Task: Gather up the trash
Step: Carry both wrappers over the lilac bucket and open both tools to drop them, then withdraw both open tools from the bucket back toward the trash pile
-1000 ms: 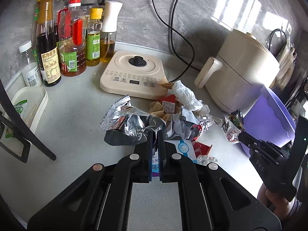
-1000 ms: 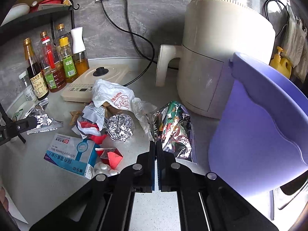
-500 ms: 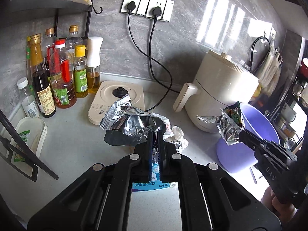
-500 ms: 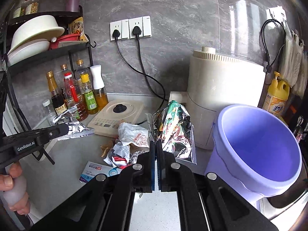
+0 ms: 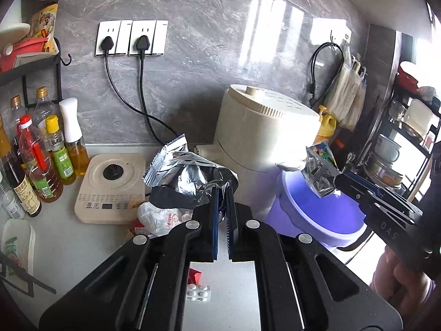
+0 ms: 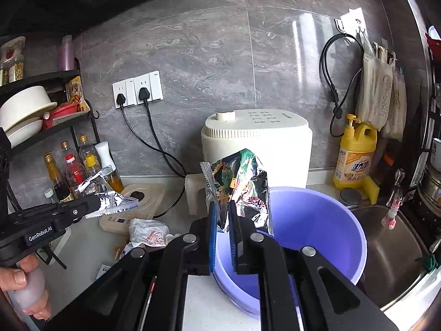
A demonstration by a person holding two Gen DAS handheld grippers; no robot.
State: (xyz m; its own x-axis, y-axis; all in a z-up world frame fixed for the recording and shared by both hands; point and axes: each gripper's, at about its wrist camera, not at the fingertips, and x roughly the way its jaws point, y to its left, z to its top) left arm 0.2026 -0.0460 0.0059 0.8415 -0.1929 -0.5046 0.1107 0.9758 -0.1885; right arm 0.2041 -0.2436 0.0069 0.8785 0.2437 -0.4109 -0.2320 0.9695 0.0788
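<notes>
My left gripper [image 5: 223, 193] is shut on a crumpled silver foil wrapper [image 5: 187, 171], held up above the counter; the right wrist view shows the same wrapper [image 6: 110, 195] at the left. My right gripper [image 6: 223, 218] hangs over the purple bucket [image 6: 317, 220]. Its jaws are opening, and the bottom corner of a colourful snack bag [image 6: 239, 187] still stands between them, no longer pinched. The left wrist view shows that bag [image 5: 319, 173] above the bucket [image 5: 317, 215]. More trash lies on the counter: a white crumpled wrapper [image 5: 162, 218] and a blister pack [image 5: 197, 293].
A cream air fryer [image 6: 256, 132] stands behind the bucket, with a flat cooker base [image 5: 110, 187] and several sauce bottles [image 5: 41, 160] to the left. Two power cords run down from the wall sockets. A yellow detergent bottle [image 6: 355, 151] and a steel sink [image 6: 391, 248] are at the right.
Both grippers rose from the counter, each carrying its wrapper. The right one came over the purple bucket and its jaws parted around the snack bag. The left stayed shut.
</notes>
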